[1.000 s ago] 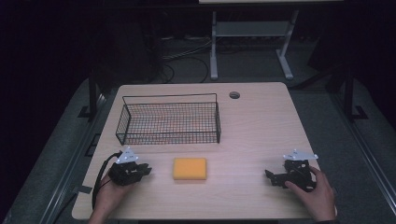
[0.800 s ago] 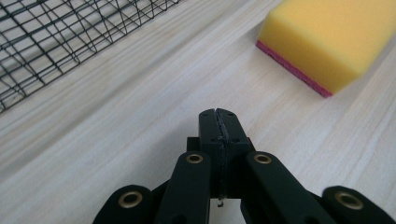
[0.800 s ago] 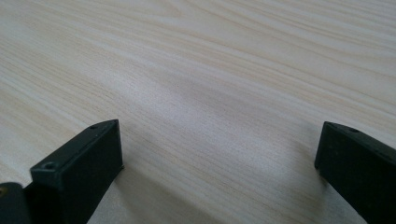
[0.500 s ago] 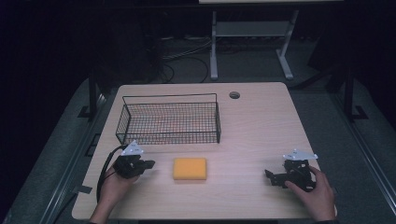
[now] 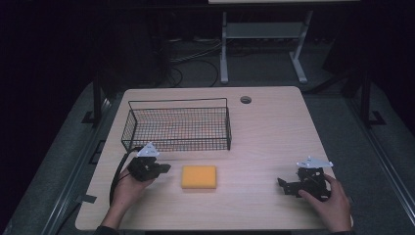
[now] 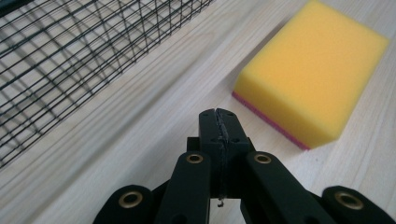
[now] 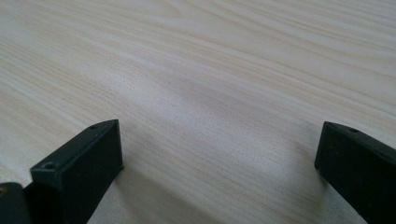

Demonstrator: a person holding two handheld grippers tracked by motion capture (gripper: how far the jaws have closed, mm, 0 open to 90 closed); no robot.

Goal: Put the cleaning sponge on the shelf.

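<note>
I am seeing the left tool (image 5: 164, 168) with its jaws pressed flat together and nothing between them; they have just finished closing. It is pointing right, its tips just short of the yellow sponge (image 5: 198, 176) and not touching it. My left hand (image 5: 128, 185) is cupping the tool's body from the near side, the forearm coming up from the near edge at a slant, and the black cable (image 5: 117, 175) is looping off to the left. In the left gripper view the joined tips (image 6: 219, 122) are hanging over bare wood, with the sponge (image 6: 310, 74) lying flat to their right, a thin pink layer showing along its bottom edge.

Beyond the left tool, on the far side, the black wire basket (image 5: 178, 128) is standing on the surface (image 5: 274, 127).

Far off at the right, the right tool (image 5: 284, 185) is pointing left with its jaws spread wide over bare wood. My right hand (image 5: 329, 199) is wrapping it from the near right, low on the surface. The two tools are sitting well apart, the sponge between them and nearer the left one.
</note>
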